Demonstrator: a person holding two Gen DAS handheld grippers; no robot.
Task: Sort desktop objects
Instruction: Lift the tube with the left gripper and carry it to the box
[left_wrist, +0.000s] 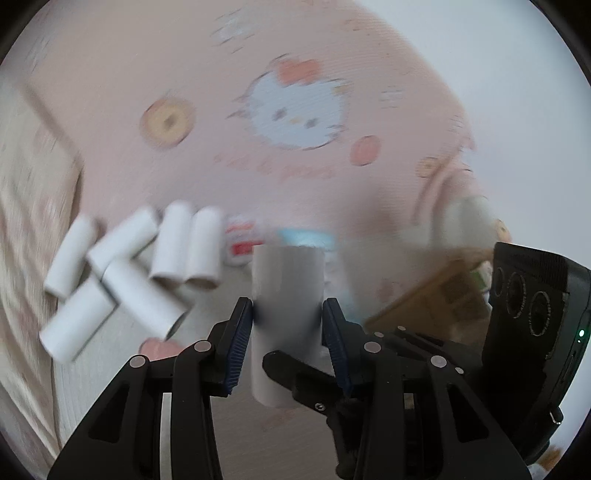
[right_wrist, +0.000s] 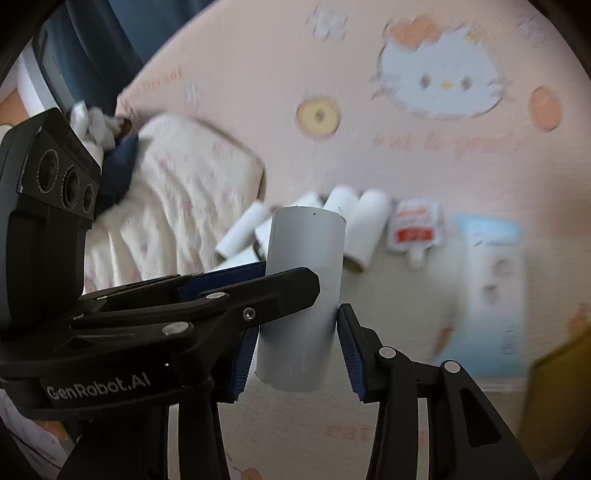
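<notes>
Above the pink mat (right_wrist: 258, 110), 1 white tube (right_wrist: 303, 295) clamped by both grippers' jaws (roll pile (left_wrist: 122, 266) well beyond).

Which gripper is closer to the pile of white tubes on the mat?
Left, narrowly. Both clamp the held tube; the left gripper comes in from the side of the pile, the right gripper from the opposite side.

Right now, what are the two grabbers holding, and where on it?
Both hold one white paper tube. The right gripper pinches its lower part, the left gripper its middle, from its sides.
</notes>
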